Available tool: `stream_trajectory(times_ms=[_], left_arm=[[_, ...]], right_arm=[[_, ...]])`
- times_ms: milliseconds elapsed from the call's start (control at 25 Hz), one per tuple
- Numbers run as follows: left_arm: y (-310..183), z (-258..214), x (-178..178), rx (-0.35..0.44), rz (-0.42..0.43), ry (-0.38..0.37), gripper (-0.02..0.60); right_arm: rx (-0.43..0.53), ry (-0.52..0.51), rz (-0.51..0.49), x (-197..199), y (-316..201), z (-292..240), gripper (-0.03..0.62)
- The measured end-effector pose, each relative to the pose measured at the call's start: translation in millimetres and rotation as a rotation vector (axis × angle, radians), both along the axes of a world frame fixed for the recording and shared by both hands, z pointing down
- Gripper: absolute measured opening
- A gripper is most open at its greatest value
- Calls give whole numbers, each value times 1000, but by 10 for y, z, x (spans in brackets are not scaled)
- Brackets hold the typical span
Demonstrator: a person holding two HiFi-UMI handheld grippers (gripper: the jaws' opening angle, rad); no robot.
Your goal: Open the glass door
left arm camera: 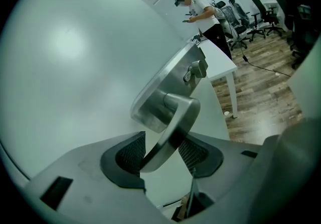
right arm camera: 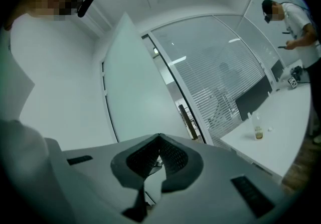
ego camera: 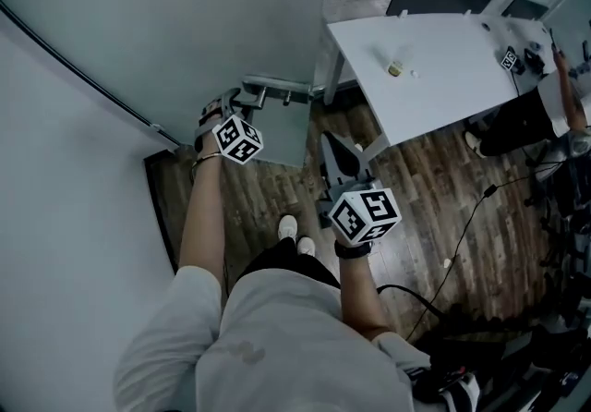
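The frosted glass door [ego camera: 166, 22] fills the upper left of the head view, and its pane [left arm camera: 75, 57] takes up most of the left gripper view. A brushed-metal lever handle [left arm camera: 173, 117] juts from a steel plate [left arm camera: 173, 80] on the door. My left gripper [left arm camera: 163, 150] is shut on this handle, and the lever runs slantwise between the two black pads and touches both. In the head view the left gripper [ego camera: 242, 110] is at the handle [ego camera: 268, 85]. My right gripper [ego camera: 337, 156] hangs free beside the door. Its tips [right arm camera: 159, 140] meet and hold nothing.
A white table [ego camera: 434, 59] stands to the right of the door with a small jar [ego camera: 394, 68] on it. Another person [ego camera: 536, 115] bends over its far end. A cable [ego camera: 462, 244] trails on the wood floor. Office chairs [left arm camera: 256, 12] and a blinded glass partition [right arm camera: 225, 82] lie beyond.
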State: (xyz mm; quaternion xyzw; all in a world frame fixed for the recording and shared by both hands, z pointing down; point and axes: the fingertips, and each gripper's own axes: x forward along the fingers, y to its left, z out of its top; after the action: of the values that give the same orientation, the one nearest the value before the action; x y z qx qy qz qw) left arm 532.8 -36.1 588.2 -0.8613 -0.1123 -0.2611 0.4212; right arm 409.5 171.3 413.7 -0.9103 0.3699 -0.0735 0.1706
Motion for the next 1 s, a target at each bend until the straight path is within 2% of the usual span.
stream_trajectory(times_ms=[160,320,480,760,1000], left_arm=[[-5,15,-210,21,-8,16,181],[-50,75,-447,36,-1,29,181],[-116,83,-719,74,64,24,181],[-220,22,-1206,56,165,95,181],[-319,-22,-1510,51,237,107,181]], right_arm=[[13,-39,-13,-112,-10,139,2],[5,-19,-31,-204,-149,95,2],[0,-5,-14,-347,-293,60,2],[-9,38,78,-804,-561,-94,2],[-33,56,139,-1110,-696,-202,2]])
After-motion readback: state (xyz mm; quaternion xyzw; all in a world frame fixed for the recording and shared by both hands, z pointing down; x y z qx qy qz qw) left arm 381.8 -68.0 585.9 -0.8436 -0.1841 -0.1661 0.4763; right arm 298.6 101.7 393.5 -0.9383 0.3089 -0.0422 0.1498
